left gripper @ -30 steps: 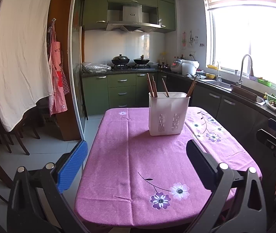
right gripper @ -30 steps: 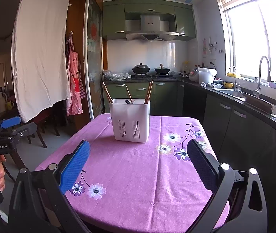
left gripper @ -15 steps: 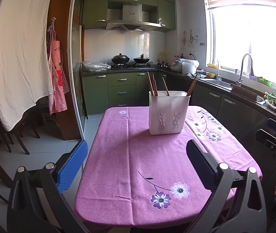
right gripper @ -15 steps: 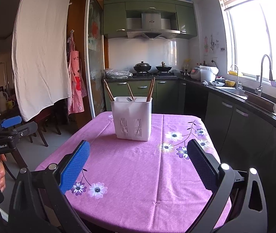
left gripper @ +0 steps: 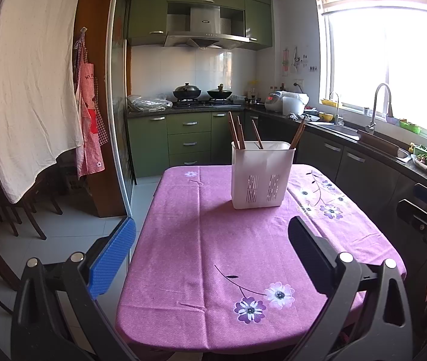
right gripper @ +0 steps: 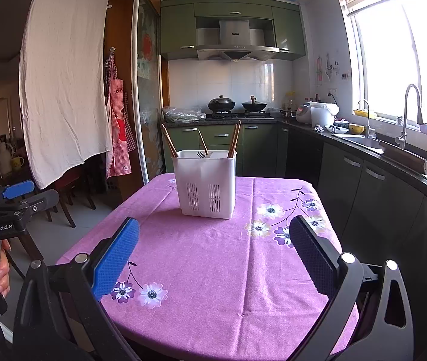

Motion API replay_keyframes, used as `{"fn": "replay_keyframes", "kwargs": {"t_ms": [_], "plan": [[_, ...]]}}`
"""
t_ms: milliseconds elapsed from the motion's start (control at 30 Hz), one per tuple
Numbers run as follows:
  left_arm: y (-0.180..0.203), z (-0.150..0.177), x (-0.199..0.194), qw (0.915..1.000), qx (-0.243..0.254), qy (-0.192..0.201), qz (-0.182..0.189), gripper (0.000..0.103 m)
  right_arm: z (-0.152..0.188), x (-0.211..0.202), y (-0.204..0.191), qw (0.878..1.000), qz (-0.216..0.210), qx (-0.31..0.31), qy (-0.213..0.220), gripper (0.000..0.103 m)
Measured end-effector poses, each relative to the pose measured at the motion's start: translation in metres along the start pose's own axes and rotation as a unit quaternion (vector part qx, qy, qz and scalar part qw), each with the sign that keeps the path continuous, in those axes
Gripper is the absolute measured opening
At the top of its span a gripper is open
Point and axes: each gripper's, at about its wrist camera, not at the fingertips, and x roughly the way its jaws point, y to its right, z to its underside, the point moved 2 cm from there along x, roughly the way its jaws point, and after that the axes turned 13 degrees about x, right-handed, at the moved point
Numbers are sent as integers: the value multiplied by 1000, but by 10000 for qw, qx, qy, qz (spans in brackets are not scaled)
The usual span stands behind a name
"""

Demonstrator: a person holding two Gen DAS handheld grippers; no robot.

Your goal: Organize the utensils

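White slotted plastic utensil caddy point(right gripper: 206, 184) stands upright on far half of purple floral tablecloth point(right gripper: 213, 264), brown wooden chopsticks point(right gripper: 233, 139) leaning out top. Right gripper point(right gripper: 213, 255) and left gripper point(left gripper: 210, 255) both spread wide, empty, well short of caddy. Caddy lies straight ahead of right, ahead-right of left; right judged better placed.

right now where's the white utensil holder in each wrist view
Left wrist view: the white utensil holder stands right of centre, on the far part of the purple tablecloth, chopsticks sticking up from it.
Right wrist view: the same holder sits just left of centre, far part of the cloth.
Shared landmark: the stove with two black pots behind it.
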Motion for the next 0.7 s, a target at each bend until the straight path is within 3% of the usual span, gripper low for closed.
{"fn": "replay_keyframes", "kwargs": {"t_ms": [700], "plan": [[0, 0, 0, 10000, 26, -15, 3, 96, 1, 2, -3, 10000, -44, 43, -76, 98]]}}
